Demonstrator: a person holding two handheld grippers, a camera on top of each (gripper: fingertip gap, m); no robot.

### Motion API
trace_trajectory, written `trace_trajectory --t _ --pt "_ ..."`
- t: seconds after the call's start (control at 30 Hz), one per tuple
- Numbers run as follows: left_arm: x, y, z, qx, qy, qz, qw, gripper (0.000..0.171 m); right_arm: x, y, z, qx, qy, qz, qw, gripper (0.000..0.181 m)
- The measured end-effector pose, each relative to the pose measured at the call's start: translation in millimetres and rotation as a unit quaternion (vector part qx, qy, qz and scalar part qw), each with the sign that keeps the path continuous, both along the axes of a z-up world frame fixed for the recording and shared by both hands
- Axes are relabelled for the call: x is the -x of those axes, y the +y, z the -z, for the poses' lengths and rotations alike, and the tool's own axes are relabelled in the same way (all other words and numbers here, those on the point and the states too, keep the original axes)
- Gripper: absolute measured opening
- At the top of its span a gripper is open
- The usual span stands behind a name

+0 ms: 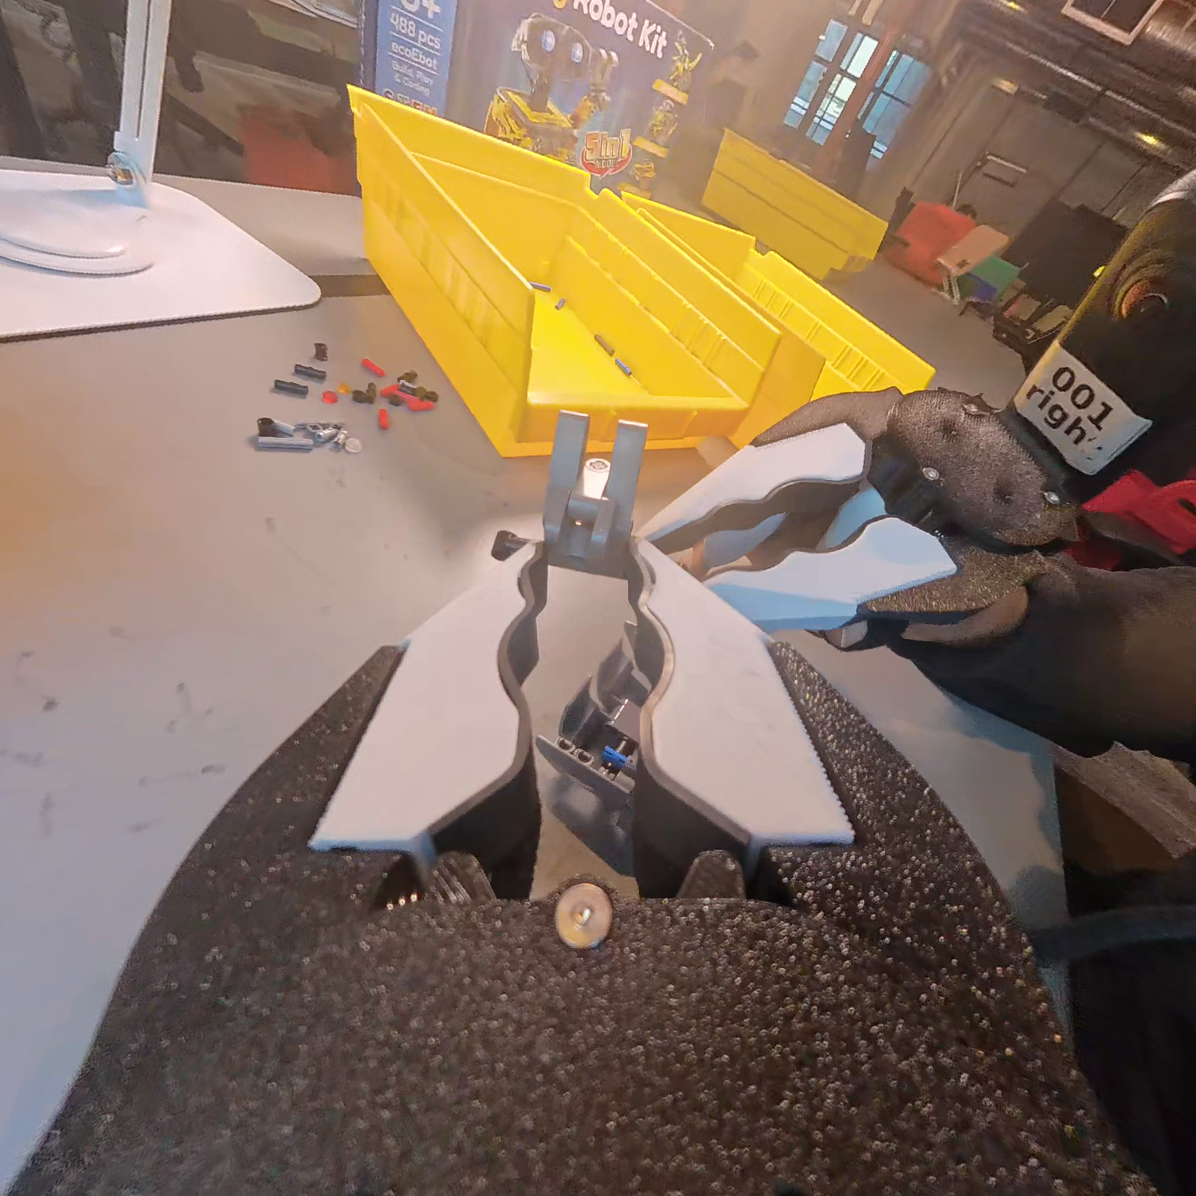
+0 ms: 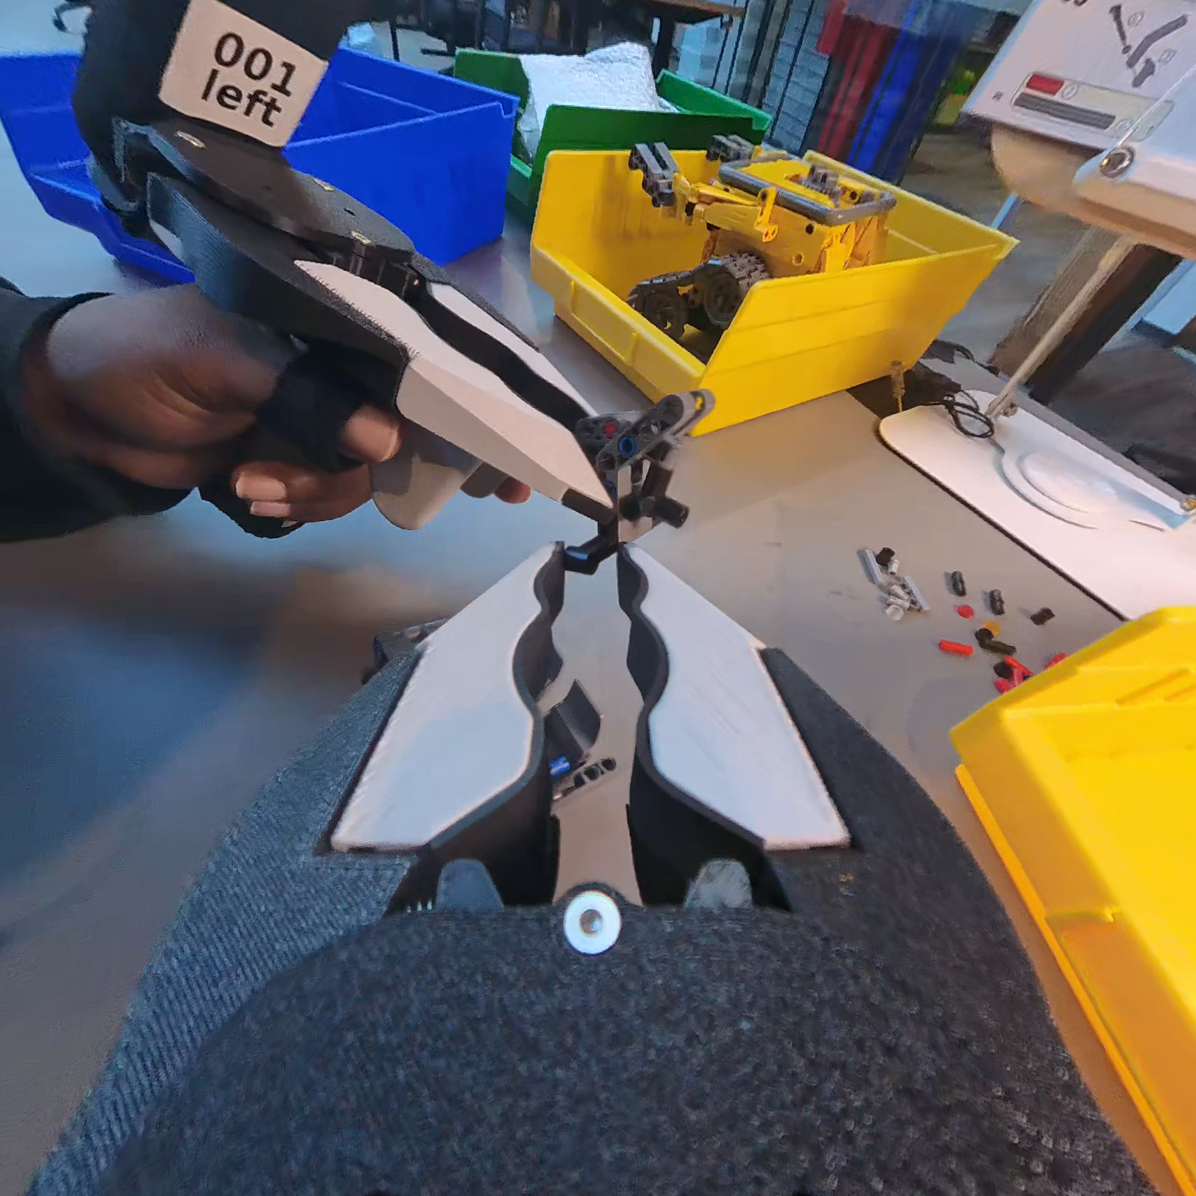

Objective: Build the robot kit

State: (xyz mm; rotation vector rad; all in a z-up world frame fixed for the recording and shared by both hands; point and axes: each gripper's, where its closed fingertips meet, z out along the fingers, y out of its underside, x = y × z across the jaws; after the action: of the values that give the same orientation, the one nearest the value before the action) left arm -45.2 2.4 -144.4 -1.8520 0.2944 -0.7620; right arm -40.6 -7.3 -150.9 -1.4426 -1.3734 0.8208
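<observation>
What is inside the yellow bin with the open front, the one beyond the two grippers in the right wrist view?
A yellow and grey tracked brick model fills the yellow bin. The front wall hides the bin floor beneath it.

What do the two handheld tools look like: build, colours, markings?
Both match: left tool and right tool have pale grey tapered fingers with wavy black inner pads, on coarse black bodies. Each carries a white printed tag. The person wears a dark sleeve.

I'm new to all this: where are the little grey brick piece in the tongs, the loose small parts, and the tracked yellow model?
Grey brick piece (image 1: 586, 511), left wrist view, its forked middle.
Loose small parts (image 1: 349, 401), left wrist view, centre of the scatter.
Tracked yellow model (image 2: 770, 233), right wrist view, its body.
</observation>
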Motion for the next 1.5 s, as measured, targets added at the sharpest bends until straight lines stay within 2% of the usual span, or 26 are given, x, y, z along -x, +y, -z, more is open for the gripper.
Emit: trace_trajectory --t 0.07,0.17,0.27,0.33,0.37,0.43,0.57,0.67,0.73,0.8,0.9,1.03,1.2,1.3,1.5 --pt "-1.7 -3.7 -3.0 -0.006 -0.006 0.025 1.000 0.025 -5.9 1.9 -7.4 0.013 0.021 -0.026 0.999 0.007" --pt "-10.2 -15.4 -2.5 -0.015 -0.006 0.111 0.994 0.035 -17.5 -5.5 -19.7 0.099 0.076 -0.119 0.985 0.007" --pt "-13.0 -19.8 2.3 -0.002 -0.035 0.159 0.987 0.038 -25.2 -4.4 -27.8 0.168 0.130 -0.160 0.964 0.007" --pt "-18.0 -23.9 -3.6 -0.004 -0.068 0.185 0.980 0.035 -26.6 -6.5 -27.2 0.203 0.138 -0.175 0.954 0.007" --pt "-20.2 -25.4 -6.6 -0.009 -0.073 0.193 0.978 0.032 -26.5 -8.2 -24.6 0.203 0.134 -0.180 0.953 0.007" --pt "-23.6 -27.6 -4.7 -0.015 -0.050 0.204 0.978 0.013 -26.2 -11.3 -20.0 0.199 0.125 -0.187 0.954 0.007" --pt "-24.9 -29.4 2.9 -0.010 -0.004 0.211 0.977 0.008 -26.3 -8.8 -10.7 0.197 0.100 -0.187 0.957 0.008" --pt "-22.4 -25.8 15.5 0.003 0.044 0.210 0.977 0.006 -22.7 -1.8 2.4 0.108 0.033 -0.175 0.978 0.017" --pt "-21.3 -23.7 22.5 0.012 0.066 0.213 0.975 0.006 -18.6 -3.4 6.5 0.060 -0.008 -0.188 0.980 0.024" --pt "-21.8 -23.6 28.2 0.017 0.083 0.221 0.972 0.006 -12.5 -5.1 3.3 0.032 -0.016 -0.205 0.978 0.023" --pt "-23.3 -25.2 33.8 0.023 0.100 0.232 0.967 0.006 -5.8 -6.4 9.2 0.042 -0.041 -0.239 0.969 0.016" --pt "-22.0 -25.1 36.6 0.028 0.097 0.231 0.968 0.006 -0.7 -8.2 12.4 0.108 -0.038 -0.278 0.954 0.013" --pt "-15.1 -23.0 34.9 0.038 0.066 0.228 0.971 0.007 -0.1 -2.9 10.3 0.130 -0.013 -0.267 0.955 0.009" --pt "-11.9 -25.2 36.1 0.040 0.060 0.236 0.969 0.007 -0.9 -4.0 5.1 0.114 0.002 -0.266 0.957 0.008" --pt "-13.4 -28.3 38.0 0.042 0.065 0.253 0.964 0.006 -1.8 -7.3 7.5 0.132 0.008 -0.278 0.952 0.009"
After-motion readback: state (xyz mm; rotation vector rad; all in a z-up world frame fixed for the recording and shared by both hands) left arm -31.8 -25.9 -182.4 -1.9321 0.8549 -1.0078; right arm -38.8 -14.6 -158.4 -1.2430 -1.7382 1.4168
